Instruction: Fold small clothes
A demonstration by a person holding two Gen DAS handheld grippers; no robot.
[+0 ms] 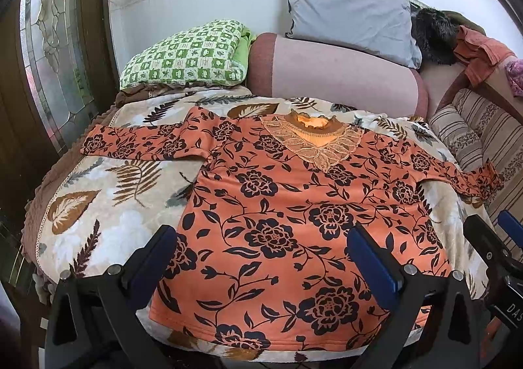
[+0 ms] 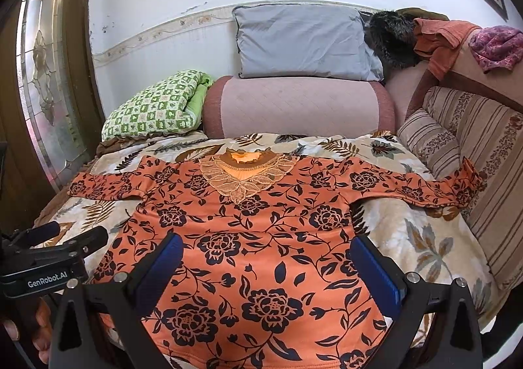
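Note:
An orange long-sleeved top (image 1: 287,215) with black flowers and a lace collar lies flat, front up, on a leaf-patterned blanket (image 1: 108,205), both sleeves spread out. It also shows in the right wrist view (image 2: 255,238). My left gripper (image 1: 261,235) is open and empty, above the top's lower left part. My right gripper (image 2: 266,244) is open and empty, above its lower right part. The right gripper also shows at the right edge of the left wrist view (image 1: 497,231), and the left gripper at the left edge of the right wrist view (image 2: 62,235).
A green checked pillow (image 1: 186,55), a pink bolster (image 1: 340,75) and a grey pillow (image 1: 349,12) lie behind the top. A striped sofa cushion (image 2: 474,179) with loose clothes (image 2: 441,39) above it stands to the right. A glass door (image 1: 55,52) is on the left.

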